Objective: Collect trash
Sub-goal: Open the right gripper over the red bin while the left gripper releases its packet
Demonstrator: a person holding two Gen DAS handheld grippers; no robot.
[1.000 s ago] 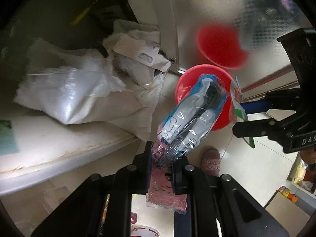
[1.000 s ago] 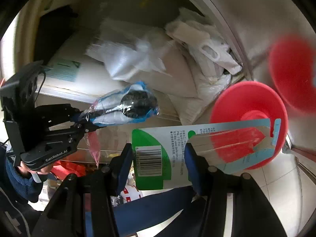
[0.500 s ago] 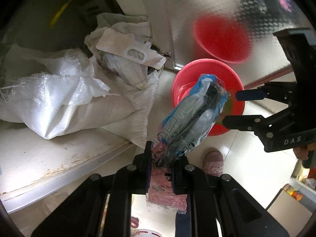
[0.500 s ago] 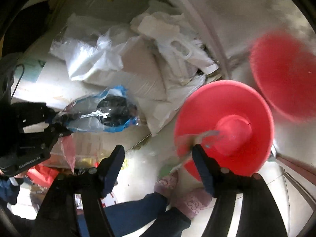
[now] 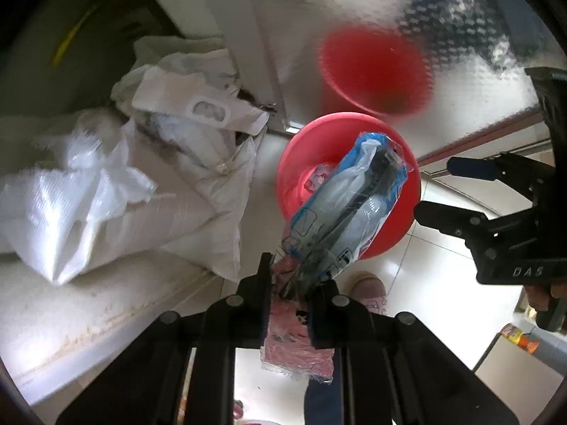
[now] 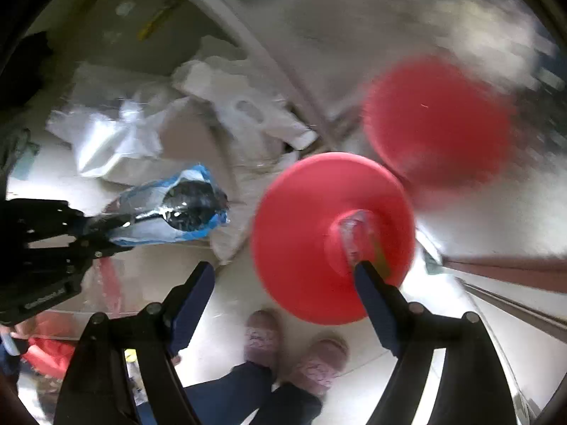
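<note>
The left gripper point(image 5: 288, 279) is clamping the lower end of a crinkled blue-and-clear plastic wrapper point(image 5: 349, 209) together with a pink film scrap point(image 5: 297, 347), holding both above the round red plastic bin point(image 5: 407, 219) on the tiled floor. The right gripper point(image 6: 283, 276) is opening its jaws, with nothing between them; discarded packaging point(image 6: 358, 237) is lying in the bin's well. A good drop probably requires centring the wrapper's free end over that well before loosening, since light film drifts sideways.
</note>
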